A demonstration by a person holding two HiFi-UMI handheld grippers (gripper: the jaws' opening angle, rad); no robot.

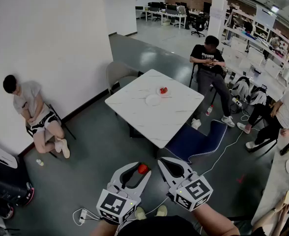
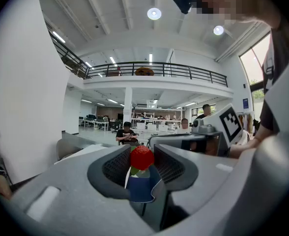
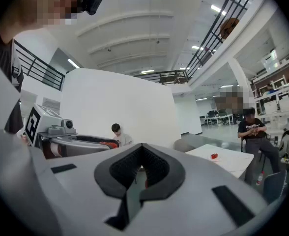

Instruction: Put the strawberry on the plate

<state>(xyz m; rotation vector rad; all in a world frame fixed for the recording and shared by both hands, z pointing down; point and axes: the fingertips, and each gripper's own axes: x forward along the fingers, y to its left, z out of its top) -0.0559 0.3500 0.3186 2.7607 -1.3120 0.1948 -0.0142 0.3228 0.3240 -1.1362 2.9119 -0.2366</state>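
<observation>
A red strawberry (image 1: 142,168) with a green cap is pinched between the pads of my left gripper (image 1: 140,172), held in the air above the grey floor. In the left gripper view the strawberry (image 2: 141,157) fills the gap of the left gripper (image 2: 142,165). Beside it, my right gripper (image 1: 162,162) is shut and holds nothing; its closed tips show in the right gripper view (image 3: 142,150). Far ahead, a white table (image 1: 134,112) carries an empty white plate (image 1: 153,100) and a second plate with strawberries (image 1: 163,90).
A person sits against the left wall (image 1: 34,113), another on a chair behind the table (image 1: 211,65), a third at the right edge (image 1: 286,113). A blue seat (image 1: 196,141) lies by the table's near corner. A white cable (image 1: 223,149) crosses the floor.
</observation>
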